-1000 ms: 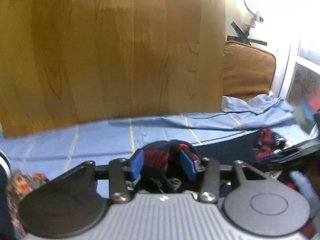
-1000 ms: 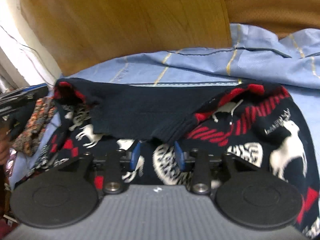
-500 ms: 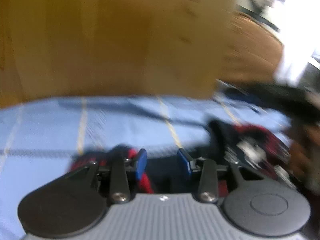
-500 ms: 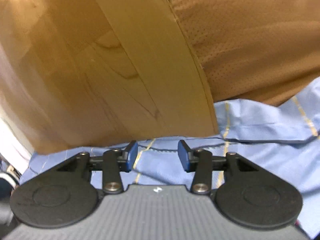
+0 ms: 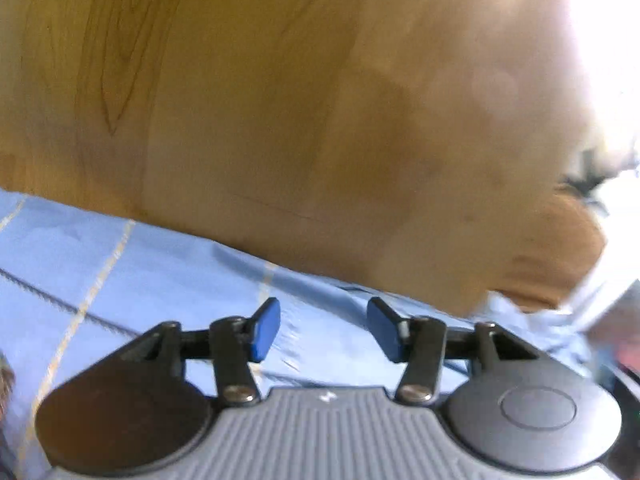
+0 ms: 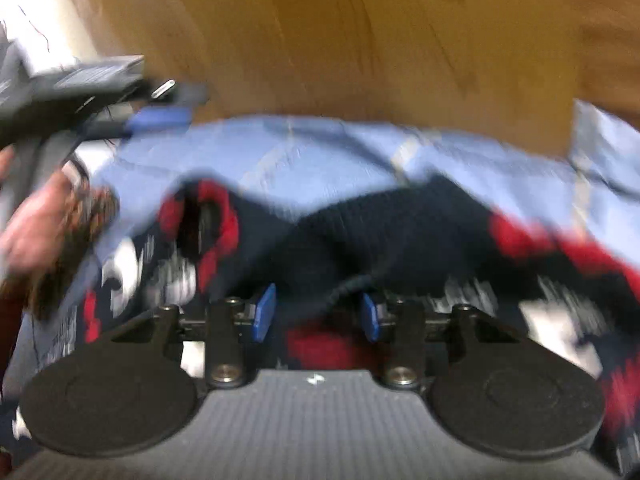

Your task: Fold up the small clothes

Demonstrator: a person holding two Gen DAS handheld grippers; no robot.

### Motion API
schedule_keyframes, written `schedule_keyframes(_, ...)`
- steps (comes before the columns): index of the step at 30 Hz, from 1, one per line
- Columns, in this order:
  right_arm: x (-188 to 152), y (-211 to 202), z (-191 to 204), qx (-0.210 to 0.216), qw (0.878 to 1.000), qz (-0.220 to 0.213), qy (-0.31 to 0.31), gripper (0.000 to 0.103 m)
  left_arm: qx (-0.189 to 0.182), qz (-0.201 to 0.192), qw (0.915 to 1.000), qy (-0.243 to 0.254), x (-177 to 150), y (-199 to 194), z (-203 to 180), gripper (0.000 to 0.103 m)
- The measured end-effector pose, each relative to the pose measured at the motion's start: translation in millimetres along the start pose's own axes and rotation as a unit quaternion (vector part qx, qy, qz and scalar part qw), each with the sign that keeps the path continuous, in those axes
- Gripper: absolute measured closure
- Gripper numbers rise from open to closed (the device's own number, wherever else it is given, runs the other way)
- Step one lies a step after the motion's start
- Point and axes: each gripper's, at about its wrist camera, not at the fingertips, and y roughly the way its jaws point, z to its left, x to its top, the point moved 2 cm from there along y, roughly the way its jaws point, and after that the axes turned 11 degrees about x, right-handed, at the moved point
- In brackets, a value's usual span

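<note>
Blue fingertips (image 6: 265, 312) of the right gripper (image 6: 316, 314) stand spread apart, gripping nothing, directly over the navy, red and white sweater (image 6: 400, 224), which lies rumpled on the blue sheet (image 6: 320, 144) just ahead of and beneath them. Motion blur hides whether they touch the knit. Off to the left, the left gripper (image 5: 324, 330) is likewise released and empty above bare sheet, facing the wooden headboard (image 5: 260, 100).

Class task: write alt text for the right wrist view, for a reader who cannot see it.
The open right gripper hovers over a blurred navy, red and white patterned sweater lying on a blue sheet, wooden headboard behind.
</note>
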Motion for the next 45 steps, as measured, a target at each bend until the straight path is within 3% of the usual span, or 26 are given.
schedule_keyframes(3,31,-1,-26,-0.068,0.99,-0.119,0.039,0.055,-0.043,0.006,0.999,0.01,-12,-21,-17,0.048)
schedule_keyframes(5,38,-17,-47,-0.074,0.98,-0.158,0.101,0.055,-0.056,0.014,0.9973,0.045,-25,-29,-29,0.047)
schedule_keyframes(7,32,-40,-54,-0.056,0.976,-0.168,0.124,0.055,-0.062,0.032,0.9935,0.09,-42,-27,-42,0.047)
schedule_keyframes(12,13,-85,-38,-0.081,0.98,-0.161,0.09,0.055,-0.051,0.119,0.9819,0.138,-78,23,-74,0.056)
schedule_keyframes(14,-3,-107,-32,-0.081,0.982,-0.147,0.084,0.055,-0.011,0.127,0.9807,0.148,-78,51,-72,0.075)
schedule_keyframes(16,-16,-116,-22,-0.094,0.983,-0.137,0.076,0.055,0.044,0.093,0.9852,0.138,-60,69,-57,0.09)
schedule_keyframes(18,-29,-121,-15,-0.122,0.98,-0.146,0.064,0.055,0.092,0.078,0.9889,0.086,-38,80,-26,0.098)
schedule_keyframes(20,-44,-133,-7,-0.156,0.973,-0.164,0.052,0.055,0.063,0.093,0.9937,0.008,-25,74,2,0.097)
schedule_keyframes(21,-55,-151,-3,-0.17,0.968,-0.176,0.049,0.055,0.07,0.083,0.9941,-0.003,-22,63,8,0.097)
schedule_keyframes(22,-67,-162,4,-0.184,0.963,-0.189,0.049,0.055,0.075,0.064,0.9951,0.008,-20,48,8,0.095)
schedule_keyframes(23,-78,-171,2,-0.195,0.958,-0.203,0.052,0.054,0.086,0.046,0.995,0.023,-21,31,6,0.078)
schedule_keyframes(25,-102,-202,5,-0.218,0.948,-0.224,0.065,0.054,0.087,0.012,0.9952,0.042,-25,0,6,0.054)
schedule_keyframes(30,-155,-226,20,-0.294,0.919,-0.247,0.089,0.053,0.082,-0.006,0.9921,0.094,-57,-61,5,0.047)
schedule_keyframes(34,-193,-229,41,-0.307,0.918,-0.234,0.089,0.047,0.077,0.0,0.9897,0.121,-93,-96,12,0.039)
schedule_keyframes(38,-216,-211,47,-0.302,0.928,-0.203,0.08,0.041,0.062,0.011,0.9884,0.138,-129,-117,12,0.039)
schedule_keyframes(43,-236,-227,31,-0.365,0.902,-0.205,0.102,0.041,0.029,0.031,0.9878,0.15,-164,-129,3,0.039)
schedule_keyframes(45,-246,-232,26,-0.384,0.898,-0.192,0.102,0.042,0.016,0.034,0.9865,0.159,-179,-135,-1,0.039)
